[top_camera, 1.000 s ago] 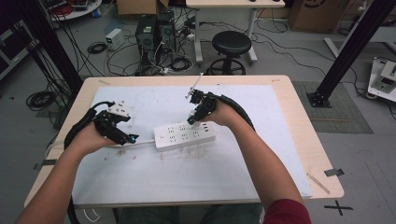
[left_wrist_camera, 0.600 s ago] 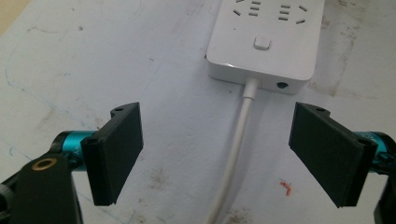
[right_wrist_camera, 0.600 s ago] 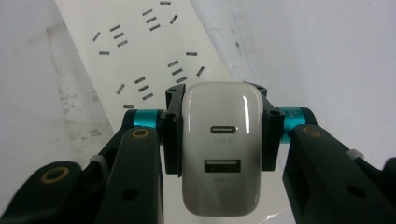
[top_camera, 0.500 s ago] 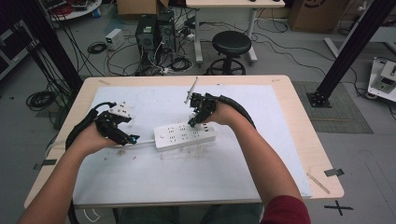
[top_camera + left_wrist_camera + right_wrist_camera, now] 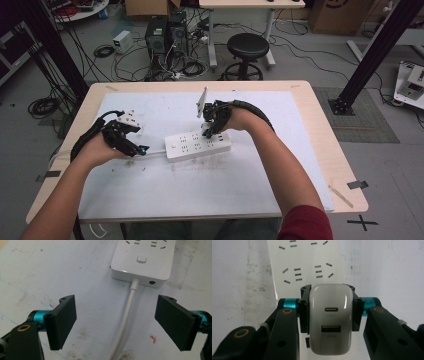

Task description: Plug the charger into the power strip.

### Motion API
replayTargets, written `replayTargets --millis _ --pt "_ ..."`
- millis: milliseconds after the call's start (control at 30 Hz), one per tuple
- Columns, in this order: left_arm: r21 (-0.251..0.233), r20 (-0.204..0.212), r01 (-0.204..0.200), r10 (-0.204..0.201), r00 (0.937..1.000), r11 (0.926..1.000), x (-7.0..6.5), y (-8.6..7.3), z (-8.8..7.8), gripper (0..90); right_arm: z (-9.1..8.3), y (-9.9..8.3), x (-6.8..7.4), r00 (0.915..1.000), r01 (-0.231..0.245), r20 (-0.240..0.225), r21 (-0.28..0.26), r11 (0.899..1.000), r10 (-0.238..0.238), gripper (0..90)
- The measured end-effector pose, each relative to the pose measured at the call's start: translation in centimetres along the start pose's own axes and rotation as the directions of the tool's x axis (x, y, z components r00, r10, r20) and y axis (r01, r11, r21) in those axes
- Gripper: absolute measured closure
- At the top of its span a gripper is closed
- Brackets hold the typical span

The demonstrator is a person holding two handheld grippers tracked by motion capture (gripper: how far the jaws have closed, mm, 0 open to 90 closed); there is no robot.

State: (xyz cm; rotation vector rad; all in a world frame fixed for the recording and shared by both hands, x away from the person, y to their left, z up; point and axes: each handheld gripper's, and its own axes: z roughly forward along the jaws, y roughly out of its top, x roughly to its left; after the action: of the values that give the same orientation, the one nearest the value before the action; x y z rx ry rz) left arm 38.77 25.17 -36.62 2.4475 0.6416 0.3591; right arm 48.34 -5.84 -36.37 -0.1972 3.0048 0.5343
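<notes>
Left gripper (image 5: 116,322) fingers spread wide, right gripper (image 5: 330,312) fingers clamped

A white power strip (image 5: 198,145) lies flat on the white surface (image 5: 190,200), sockets facing up in two rows, its long axis running slightly uphill to the right in the high view. A square switch (image 5: 141,259) sits near its cable end, and its white cable (image 5: 126,312) leaves that end and trails away across the surface. Over the strip's opposite end stands a white USB charger (image 5: 330,320), rounded at the corners, its two ports facing up, directly above the sockets.
</notes>
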Motion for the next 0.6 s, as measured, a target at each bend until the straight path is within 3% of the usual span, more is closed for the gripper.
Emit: replayTargets --millis 133,467,600 --pt "0.01 0.003 -0.006 0.006 1.0 0.9999 0.0 0.1 0.2 17.7 0.2 0.4 -0.1 0.9991 0.04 -0.014 0.025 0.999 -0.04 63.1" --pt "0.015 0.015 -0.006 0.005 0.9999 0.9999 -0.1 0.3 1.0 17.7 0.4 0.5 -0.5 0.999 0.029 -0.033 0.021 0.999 -0.029 63.3" --pt "0.02 0.023 -0.012 0.012 0.9997 0.9997 -0.2 0.3 0.9 17.7 0.5 0.9 -0.3 0.9993 0.029 -0.024 0.052 0.998 -0.028 63.4"
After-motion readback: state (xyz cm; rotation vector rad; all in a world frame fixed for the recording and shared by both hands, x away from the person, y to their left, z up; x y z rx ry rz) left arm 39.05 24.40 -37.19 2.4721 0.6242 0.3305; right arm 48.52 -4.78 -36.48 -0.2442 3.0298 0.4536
